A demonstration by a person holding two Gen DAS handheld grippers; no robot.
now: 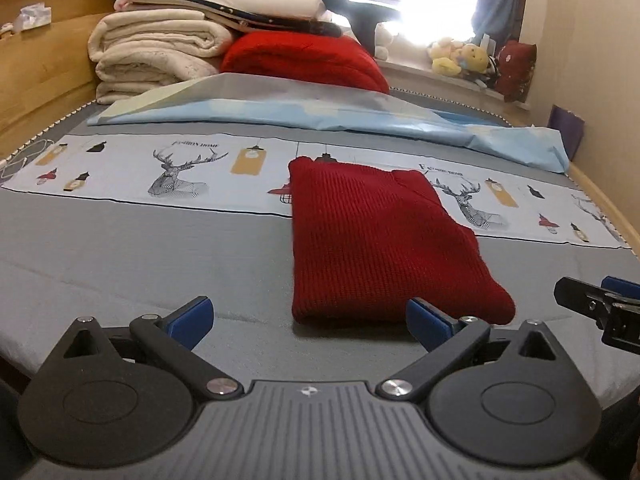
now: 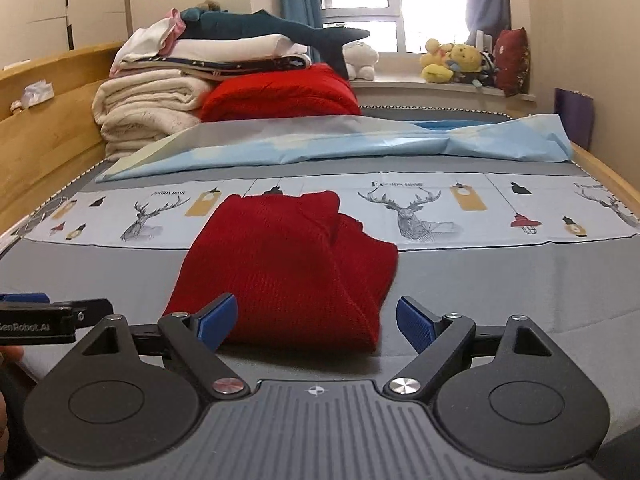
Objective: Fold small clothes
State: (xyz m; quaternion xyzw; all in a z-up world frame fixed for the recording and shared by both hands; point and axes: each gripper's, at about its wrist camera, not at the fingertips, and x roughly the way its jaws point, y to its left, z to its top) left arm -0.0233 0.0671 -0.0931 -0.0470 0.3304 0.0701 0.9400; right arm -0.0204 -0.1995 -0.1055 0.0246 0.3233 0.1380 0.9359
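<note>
A dark red knitted garment point(image 1: 376, 240) lies folded into a narrow block on the grey bed sheet point(image 1: 140, 248), its far end on a printed strip with deer. In the left wrist view my left gripper point(image 1: 310, 322) stands open just short of the garment's near edge, nothing between its blue pads. My right gripper shows at that view's right edge point(image 1: 600, 300). In the right wrist view the red garment point(image 2: 288, 264) lies straight ahead and my right gripper point(image 2: 316, 320) is open, its pads apart on either side of the near edge without pressing it. The left gripper's tip point(image 2: 52, 312) shows at the left.
A light blue sheet point(image 1: 320, 116) lies bunched across the bed behind the garment. Folded cream blankets point(image 1: 152, 52), a red blanket point(image 1: 304, 60) and other laundry are stacked at the far left. A wooden bed frame point(image 1: 40, 60) runs along the left, and soft toys point(image 2: 456, 60) sit on the windowsill.
</note>
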